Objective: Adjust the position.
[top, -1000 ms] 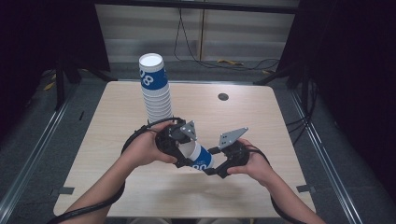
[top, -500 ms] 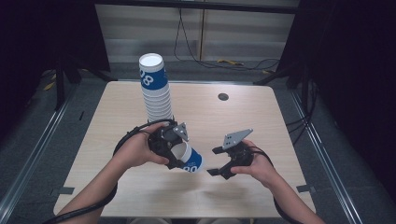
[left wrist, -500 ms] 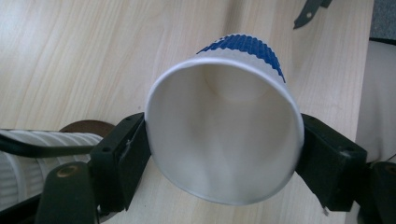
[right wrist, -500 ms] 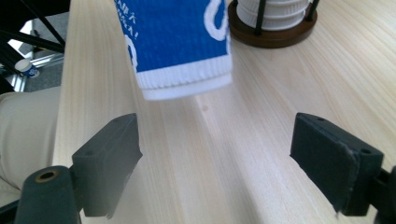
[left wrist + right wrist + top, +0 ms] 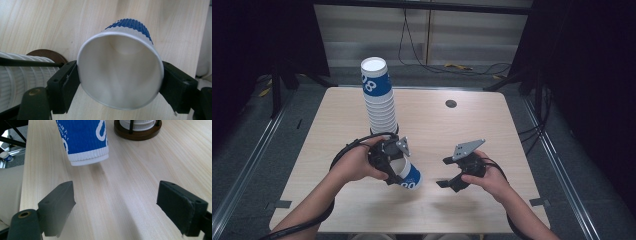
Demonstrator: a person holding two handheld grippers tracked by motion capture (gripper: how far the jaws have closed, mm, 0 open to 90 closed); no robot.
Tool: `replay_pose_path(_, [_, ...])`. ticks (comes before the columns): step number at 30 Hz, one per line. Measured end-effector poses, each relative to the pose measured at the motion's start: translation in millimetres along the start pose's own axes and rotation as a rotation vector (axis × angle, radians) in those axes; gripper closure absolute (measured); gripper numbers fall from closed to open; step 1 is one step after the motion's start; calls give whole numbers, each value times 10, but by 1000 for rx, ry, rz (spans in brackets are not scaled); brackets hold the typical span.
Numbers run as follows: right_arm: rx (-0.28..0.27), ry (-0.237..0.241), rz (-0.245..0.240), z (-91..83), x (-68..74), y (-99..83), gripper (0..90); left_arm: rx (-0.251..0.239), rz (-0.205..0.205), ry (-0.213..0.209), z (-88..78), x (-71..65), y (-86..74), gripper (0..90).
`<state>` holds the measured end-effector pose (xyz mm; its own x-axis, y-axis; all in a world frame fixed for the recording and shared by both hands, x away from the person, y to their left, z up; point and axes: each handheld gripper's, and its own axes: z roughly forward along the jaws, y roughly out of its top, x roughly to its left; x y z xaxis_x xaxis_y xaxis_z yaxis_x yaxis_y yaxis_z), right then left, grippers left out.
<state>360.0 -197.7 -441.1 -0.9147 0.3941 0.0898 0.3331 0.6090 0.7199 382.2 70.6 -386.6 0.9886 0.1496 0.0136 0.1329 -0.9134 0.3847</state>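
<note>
One paper cup (image 5: 408, 175), blue w/ white lettering, sits tilted in the left gripper (image 5: 393, 169): open mouth toward the person, base pointing down and away, just above the table (image 5: 492, 130) near its front middle. In the left gripper view the cup's rim (image 5: 120, 72) lies between both black pads, each pressed to a side of the rim, so the grip is on, though the jaws have just been opening a bit. Left hand (image 5: 354, 164) wraps the gripper body from the outside, forearm coming in from bottom left, cable looping round the wrist.

Right gripper (image 5: 451, 172) is apart from the cup, to its right, jaws spread wide w/ nothing between; they've just been opening. Right gripper view: cup base (image 5: 87, 160) ahead, bare wood between the pads. Right hand (image 5: 489, 175) holds it low, jaws aimed left at the cup.

Behind the left hand: tall stack of cups (image 5: 379, 100) on a dark round holder. Farther back, a small dark disc (image 5: 451, 104).
</note>
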Motion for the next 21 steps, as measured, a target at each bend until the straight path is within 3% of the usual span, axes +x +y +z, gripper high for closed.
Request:
replay_pose_path(4, [-2, -2, 0, -16, -7, -11, 139, 11, -8, -4, 40, -25, 22, 212])
replay_pose_path(6, [0, -9, 2, -26, -11, -12, 139, 21, 19, -13, 56, -19, 46, 208])
replay_pose_path(7, [-1, -9, 2, -31, -14, -13, 139, 20, 7, -20, 73, -36, 53, 206])
replay_pose_path(15, [4, -7, -7, -32, -14, -19, 139, 41, 28, -29, 163, -51, 105, 188])
replay_pose_path(16, [5, -3, -9, -30, -16, -23, 139, 53, 45, -38, 169, -47, 112, 187])
replay_pose_path(21, [9, -3, -5, -26, -17, -49, 139, 51, 41, -40, 215, -76, 140, 184])
